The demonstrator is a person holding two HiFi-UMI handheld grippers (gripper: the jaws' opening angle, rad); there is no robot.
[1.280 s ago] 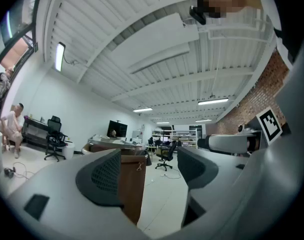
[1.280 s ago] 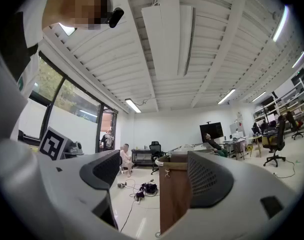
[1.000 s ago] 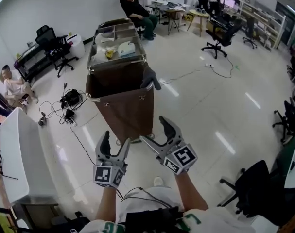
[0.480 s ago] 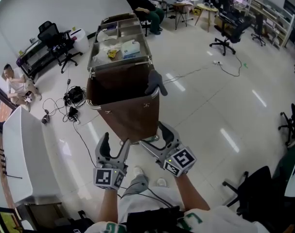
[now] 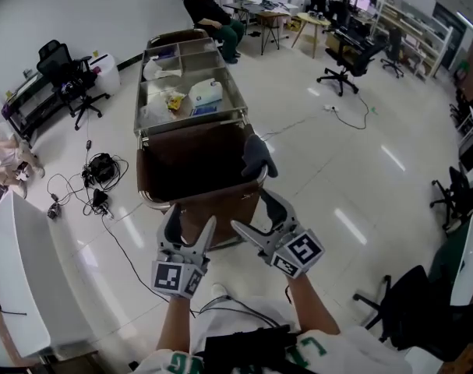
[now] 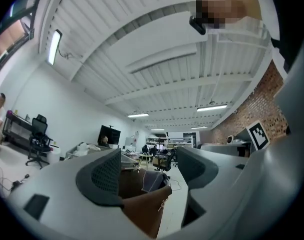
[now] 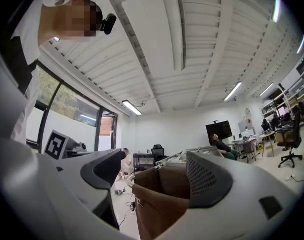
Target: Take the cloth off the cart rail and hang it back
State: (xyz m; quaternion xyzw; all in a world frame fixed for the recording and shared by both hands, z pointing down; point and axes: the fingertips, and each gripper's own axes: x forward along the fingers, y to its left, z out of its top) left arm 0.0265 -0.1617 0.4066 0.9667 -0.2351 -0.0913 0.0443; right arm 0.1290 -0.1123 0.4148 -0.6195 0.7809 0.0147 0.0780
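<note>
A dark grey cloth hangs over the right rail of the housekeeping cart, above its brown bag. The same cloth shows small between the jaws in the left gripper view. My left gripper is open, just in front of the bag's near rail. Beside it my right gripper is open too, below the cloth and apart from it. In the right gripper view the brown bag fills the gap between the jaws. Nothing is held by either gripper.
The cart's top trays hold a white bottle, bags and small items. Cables and a black box lie on the floor at left. Office chairs and desks stand at the back, with seated people. A white table is at near left.
The cart has come closer to me and now sits just ahead of both grippers. Both grippers stay open and keep their places in the head view.
</note>
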